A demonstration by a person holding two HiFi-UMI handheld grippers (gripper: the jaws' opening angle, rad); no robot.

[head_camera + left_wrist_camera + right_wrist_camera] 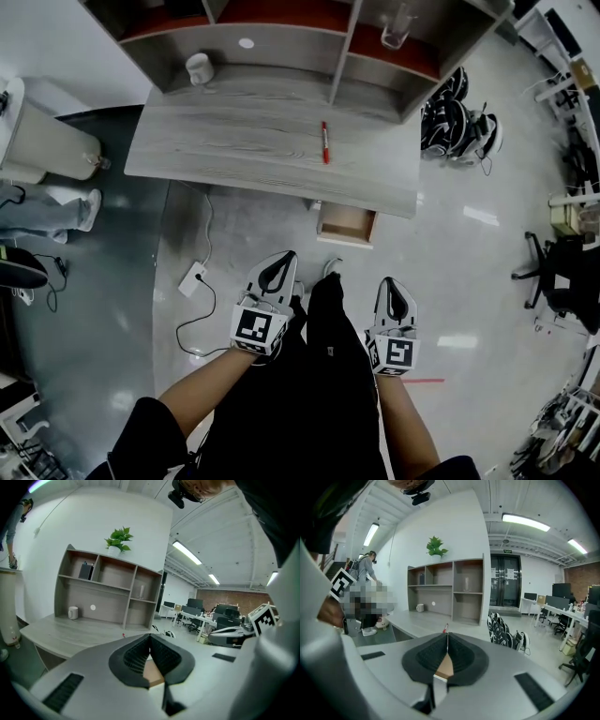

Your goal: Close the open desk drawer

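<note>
Left tool [281, 259] and right tool [389, 282], jaws together on nothing, short of the open drawer [347, 225]

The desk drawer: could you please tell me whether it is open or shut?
Open. In the head view the drawer juts out past the desk's front edge, its light wooden inside showing.

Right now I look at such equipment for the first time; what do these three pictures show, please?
A person holds a white two-fingered tool in each hand: the left gripper and the right gripper. One camera on the person's head looks down; one camera rides on each gripper. The grey wood-grain desk carries a red marker pen and a white mug. Under its edge a light wooden drawer stands open. Both grippers' fingers are shut, holding nothing.
</note>
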